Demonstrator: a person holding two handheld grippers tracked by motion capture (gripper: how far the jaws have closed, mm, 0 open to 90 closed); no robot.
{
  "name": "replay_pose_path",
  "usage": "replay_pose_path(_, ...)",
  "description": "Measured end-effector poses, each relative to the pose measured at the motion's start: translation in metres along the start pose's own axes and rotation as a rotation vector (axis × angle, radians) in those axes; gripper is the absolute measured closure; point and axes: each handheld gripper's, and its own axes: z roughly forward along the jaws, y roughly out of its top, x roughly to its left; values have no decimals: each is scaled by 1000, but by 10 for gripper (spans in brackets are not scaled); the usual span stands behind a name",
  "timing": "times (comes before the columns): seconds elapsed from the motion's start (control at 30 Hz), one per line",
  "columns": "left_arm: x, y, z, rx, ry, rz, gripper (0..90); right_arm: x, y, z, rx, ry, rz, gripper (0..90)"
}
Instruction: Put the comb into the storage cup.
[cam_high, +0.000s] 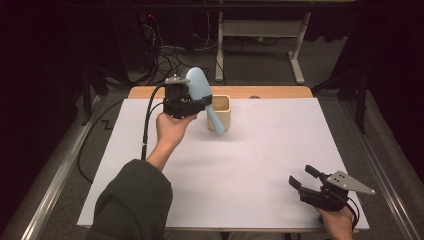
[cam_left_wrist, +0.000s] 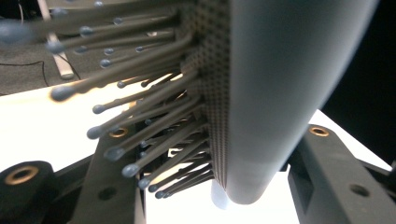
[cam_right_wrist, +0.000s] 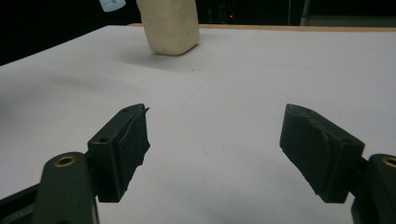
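Note:
A pale blue hairbrush (cam_high: 204, 97) hangs in the air at the far middle of the table, head up and handle slanting down. My left gripper (cam_high: 192, 102) is shut on its head. In the left gripper view the brush's back (cam_left_wrist: 285, 84) and its bristles (cam_left_wrist: 140, 126) sit between the two black jaws. The handle's tip passes in front of a cream square cup (cam_high: 223, 111), which stands on the white sheet; the same cup (cam_right_wrist: 170, 25) appears far off in the right gripper view. My right gripper (cam_high: 306, 176) rests low at the near right, open and holding nothing (cam_right_wrist: 215, 149).
A white sheet (cam_high: 260, 165) covers most of the wooden table (cam_high: 270, 92). Metal rails run along the table's left and right sides. Behind the table are cables on the floor and a white desk frame (cam_high: 260, 35).

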Motion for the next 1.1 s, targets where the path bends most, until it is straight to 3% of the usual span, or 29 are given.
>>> replay_pose_path(0.6,-1,22,11,-25,16,22,537,1,0,-1,-5,-4,-2,242)
replay_pose_path(1.1,4,33,23,-46,54,9,537,1,0,-2,-12,-7,-3,243)
